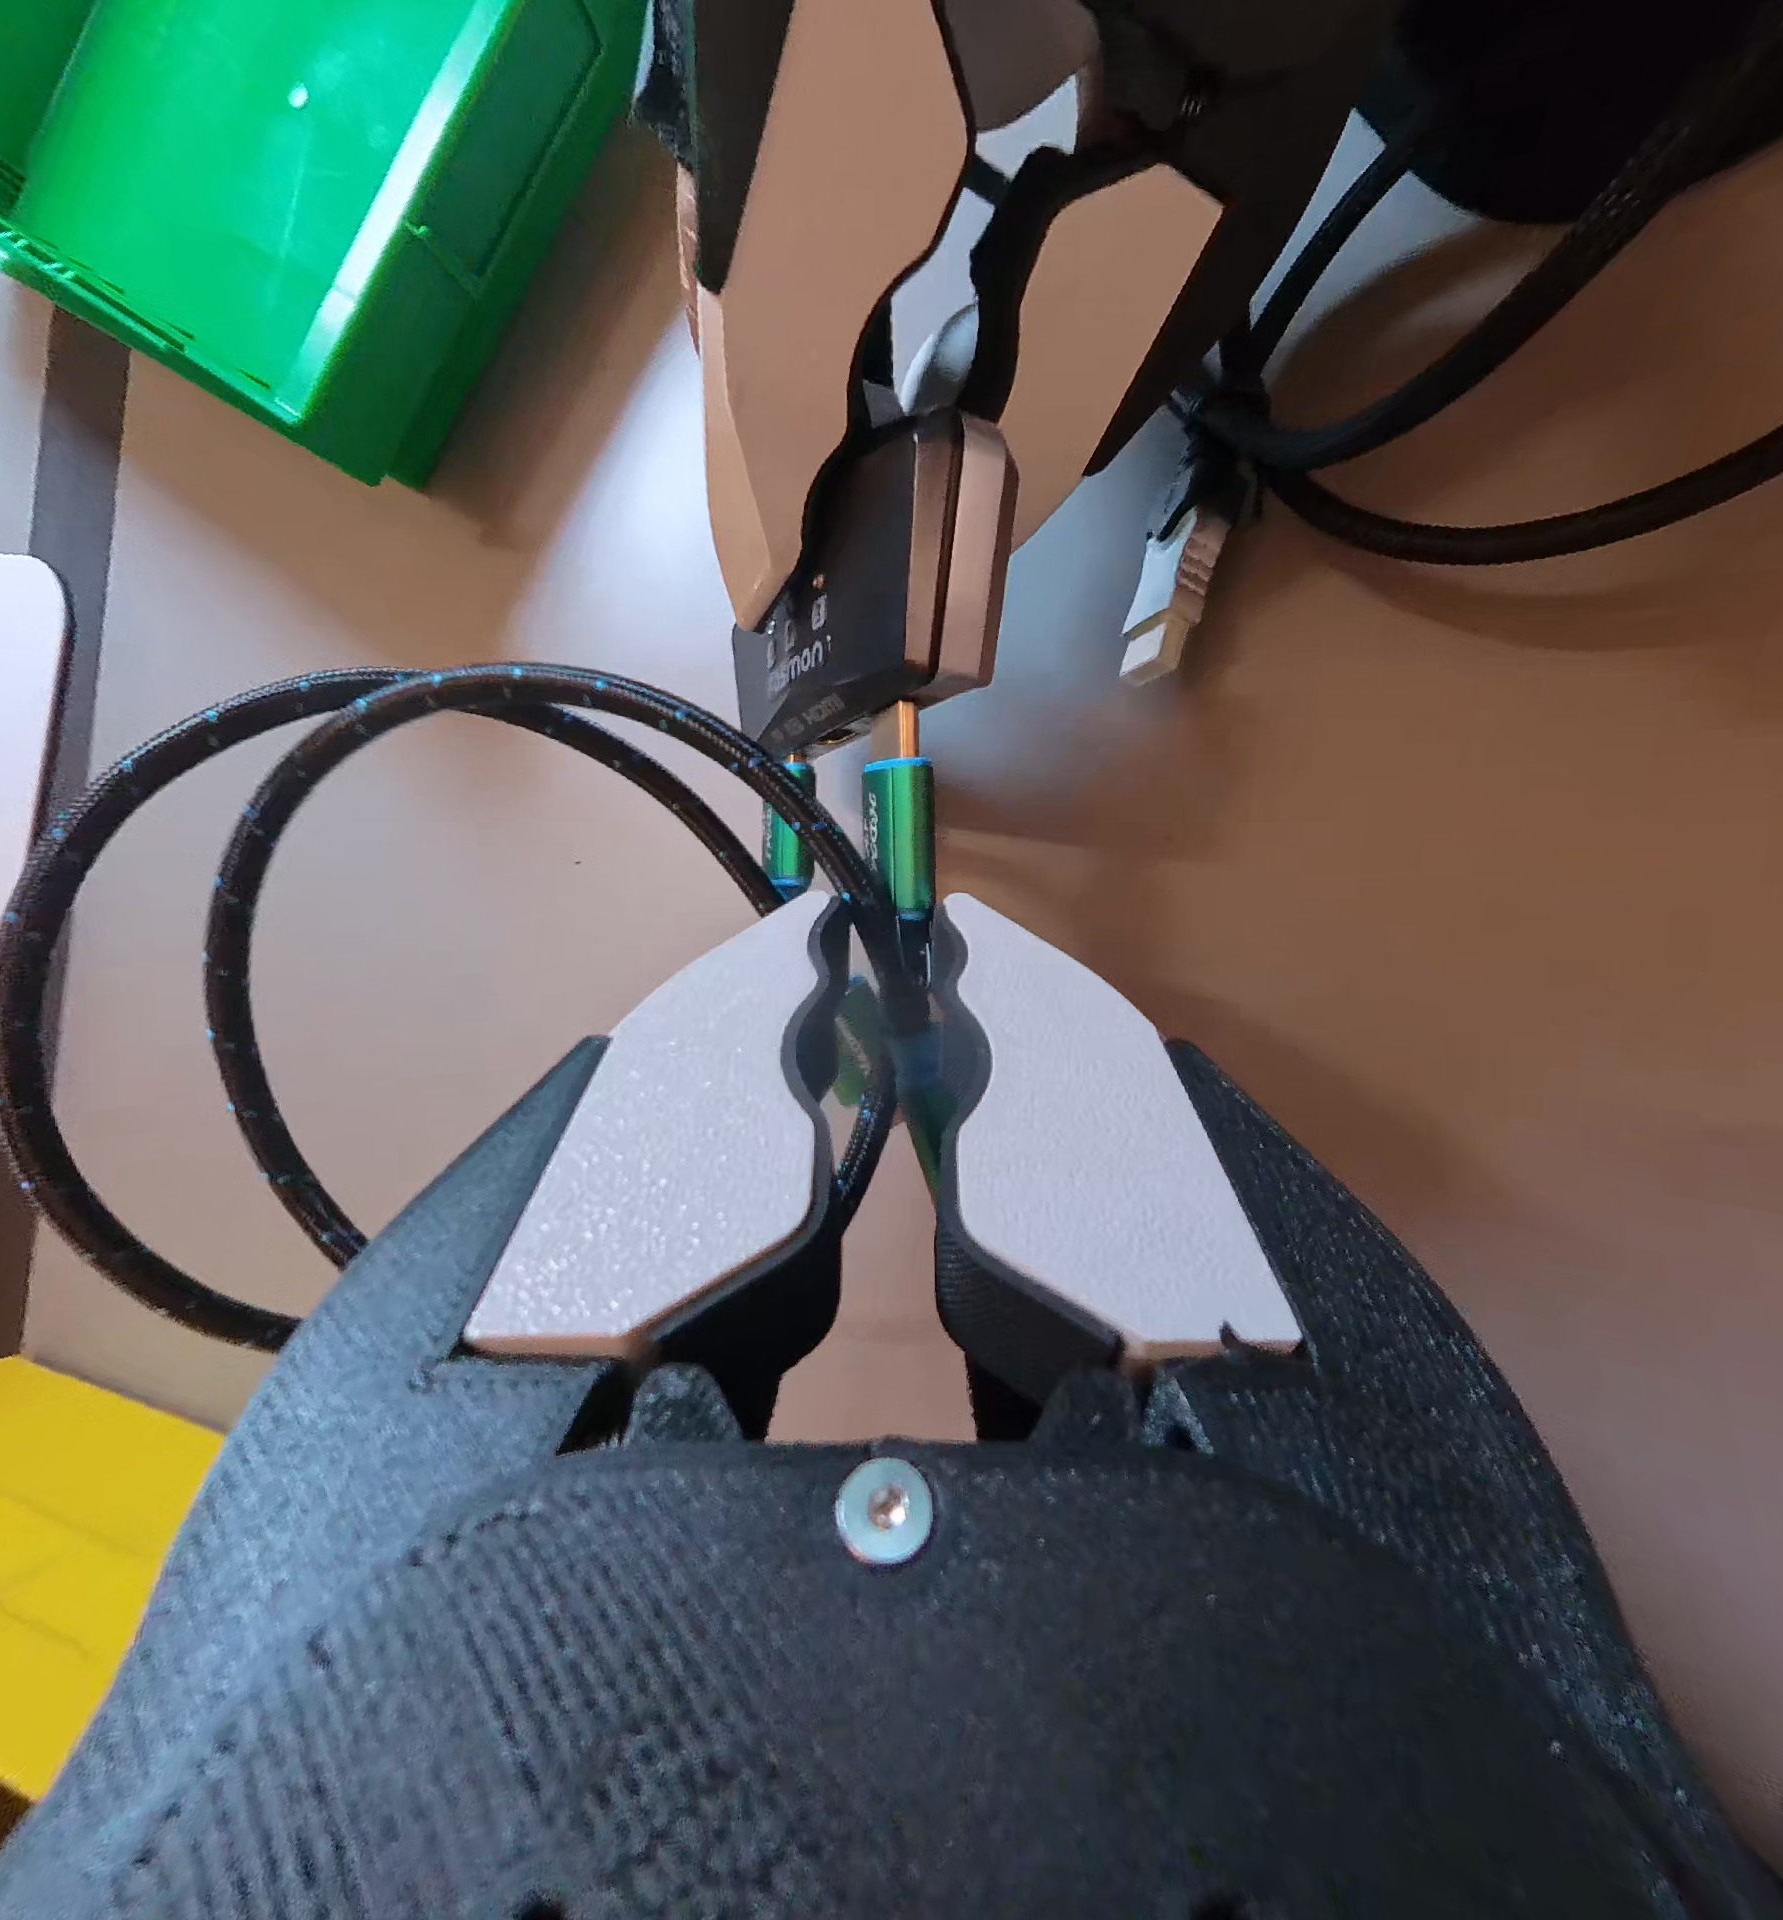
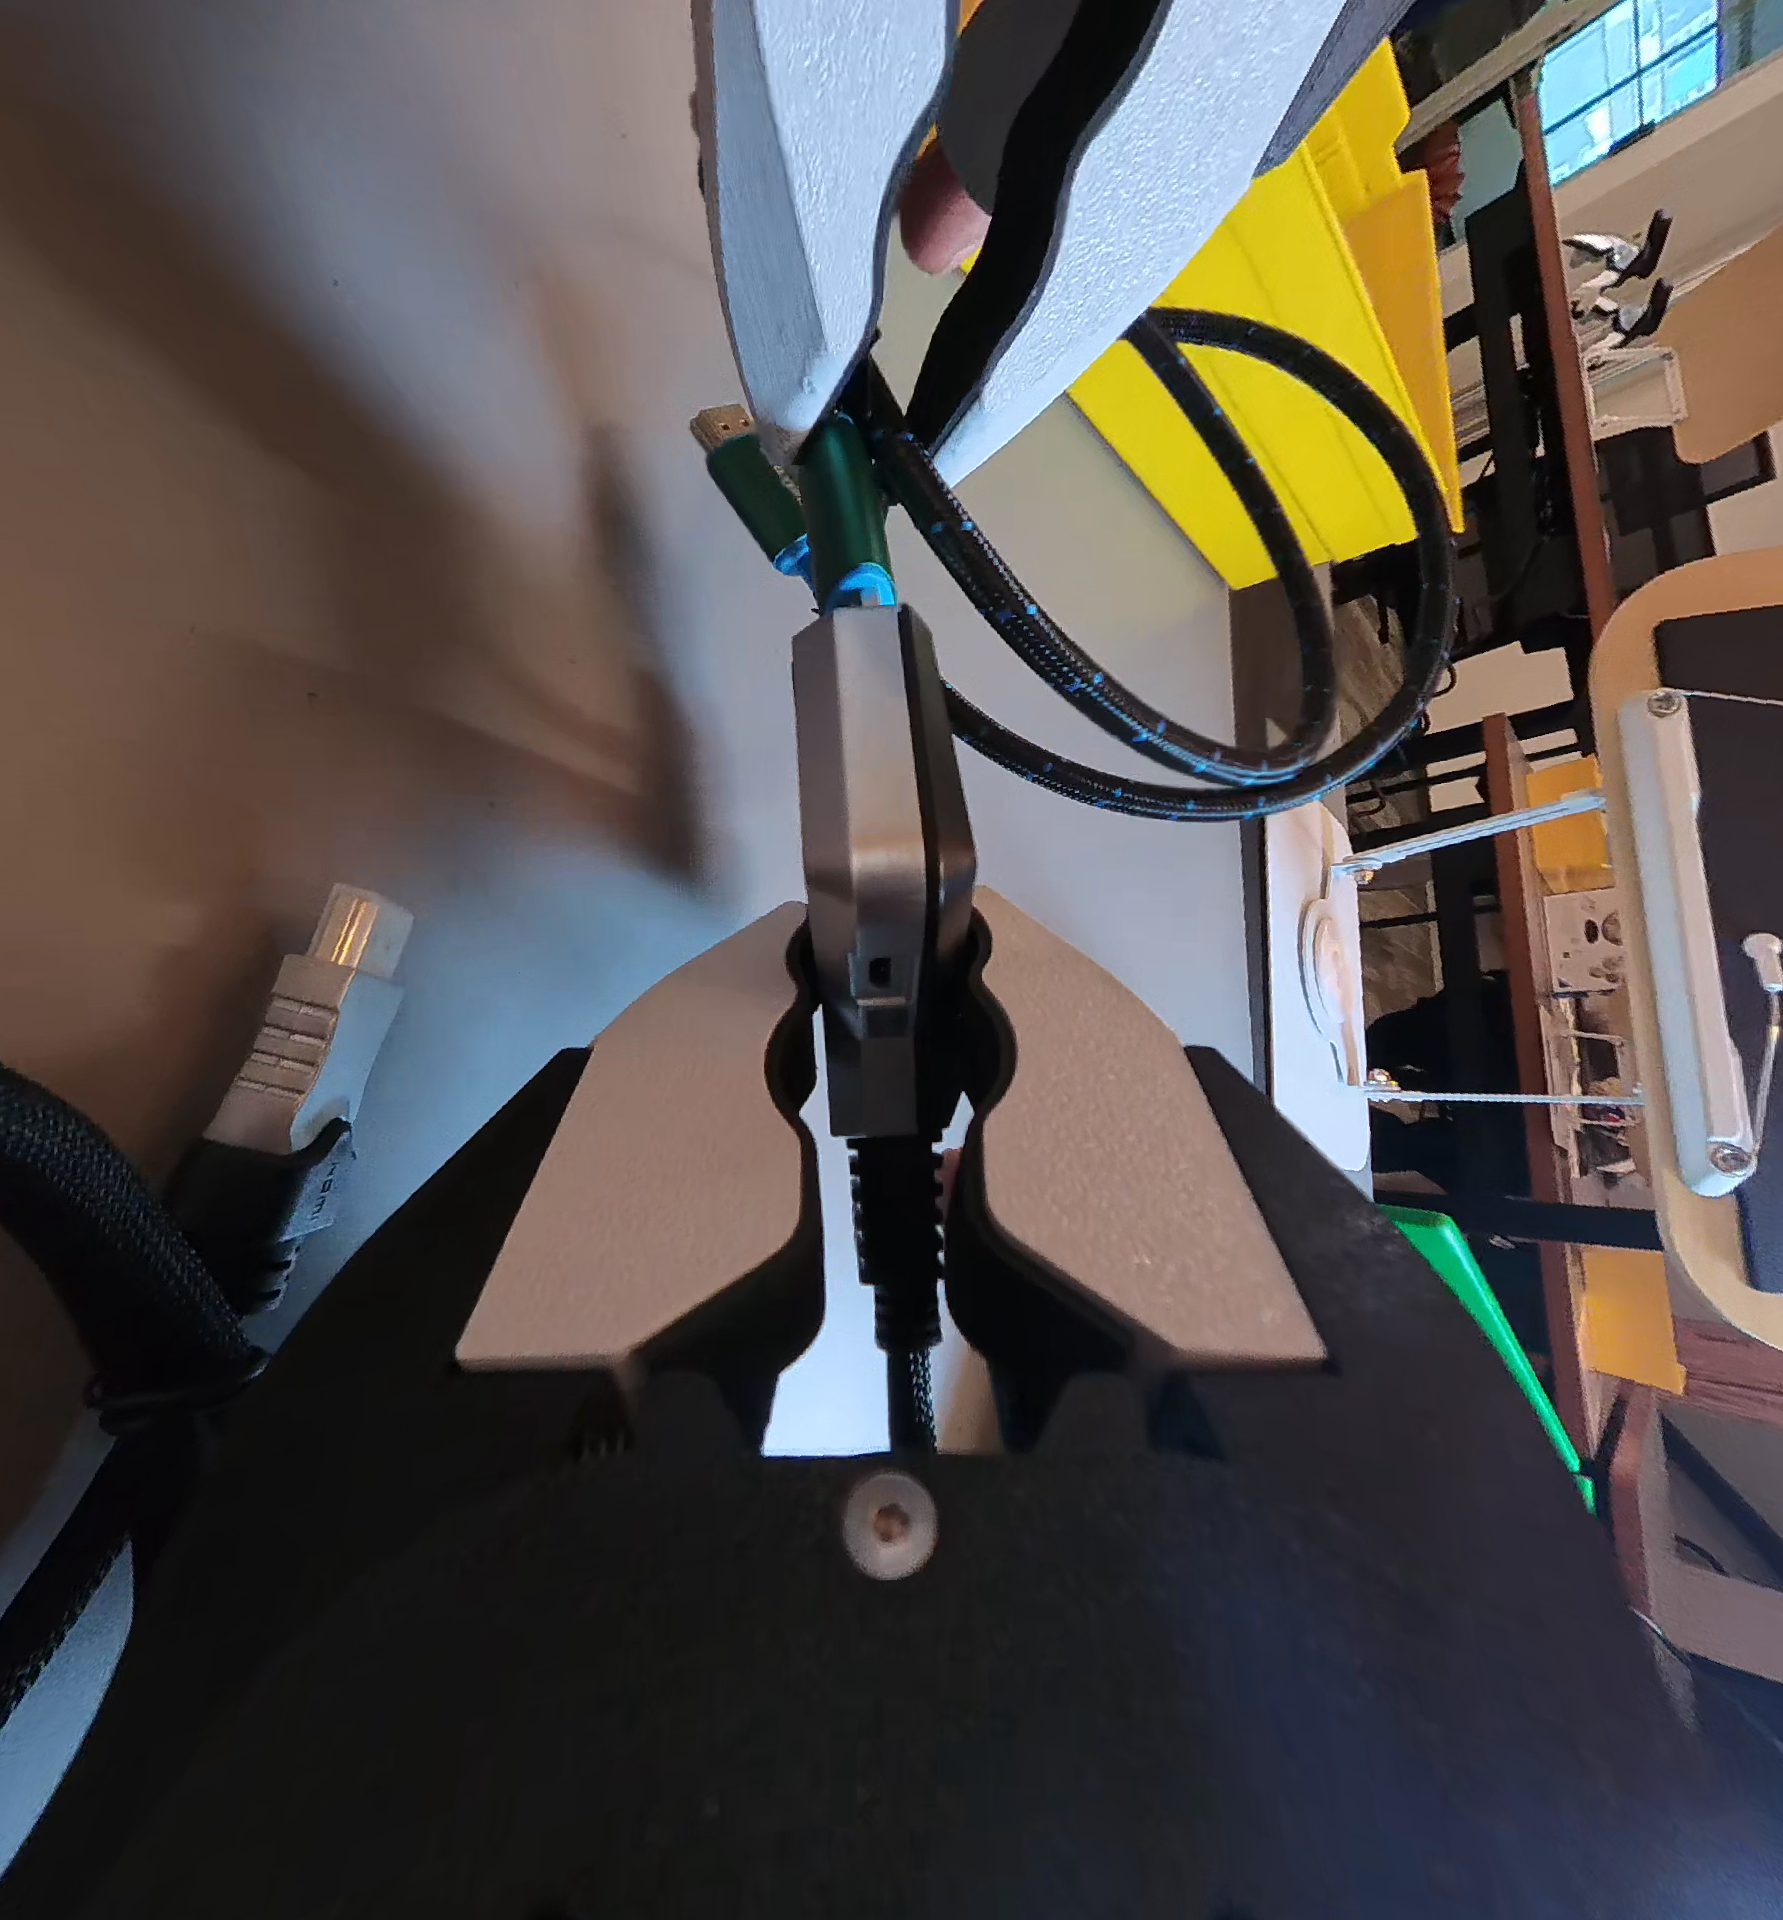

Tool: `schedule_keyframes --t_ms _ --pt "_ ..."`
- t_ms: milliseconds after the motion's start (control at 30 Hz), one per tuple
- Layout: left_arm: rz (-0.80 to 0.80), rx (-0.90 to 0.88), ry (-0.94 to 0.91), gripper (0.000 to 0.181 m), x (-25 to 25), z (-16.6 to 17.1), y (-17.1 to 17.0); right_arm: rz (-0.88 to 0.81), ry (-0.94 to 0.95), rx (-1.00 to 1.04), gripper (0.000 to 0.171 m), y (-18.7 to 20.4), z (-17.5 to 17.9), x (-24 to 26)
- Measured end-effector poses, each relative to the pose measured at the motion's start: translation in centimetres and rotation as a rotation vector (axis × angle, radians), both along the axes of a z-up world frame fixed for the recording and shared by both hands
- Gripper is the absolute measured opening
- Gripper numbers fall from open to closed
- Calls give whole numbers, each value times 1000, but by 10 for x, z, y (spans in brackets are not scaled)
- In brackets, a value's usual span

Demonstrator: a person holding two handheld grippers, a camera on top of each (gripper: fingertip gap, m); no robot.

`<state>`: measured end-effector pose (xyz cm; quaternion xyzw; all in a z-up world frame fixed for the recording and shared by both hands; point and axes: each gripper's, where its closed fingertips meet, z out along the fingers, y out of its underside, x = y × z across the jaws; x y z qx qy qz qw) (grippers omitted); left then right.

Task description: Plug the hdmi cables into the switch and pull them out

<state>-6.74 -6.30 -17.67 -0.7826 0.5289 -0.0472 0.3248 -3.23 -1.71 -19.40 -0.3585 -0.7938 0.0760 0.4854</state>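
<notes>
the left tongs (image 1: 892,940) pinch the green hdmi plug (image 1: 899,831) at its cable end; its metal tip meets the port edge of the switch (image 1: 892,582), which the right tongs (image 2: 892,935) clamp above the worktop (image 1: 1438,935). a second green plug (image 1: 788,831) and the braided cable loops (image 1: 139,935) crowd the left side. a white plug (image 1: 1167,592) lies right; a green bin (image 1: 274,208) sits far left.
</notes>
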Motion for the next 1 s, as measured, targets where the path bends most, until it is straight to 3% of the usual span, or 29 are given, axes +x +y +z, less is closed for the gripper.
schedule_keyframes --t_ms 300,767,900,1000 --pt "-44 37 36 15 6 1 -4 19 -3 -39 22 -3 -2 2" --pt "47 11 109 15 0 -8 1 9 -36 42 22 0 -4 3" --pt "51 -55 0 15 9 -1 -3 -2 -36 30 22 2 -5 4" --pt "75 -44 31 14 8 -1 1 -16 -51 52 22 6 -6 4"
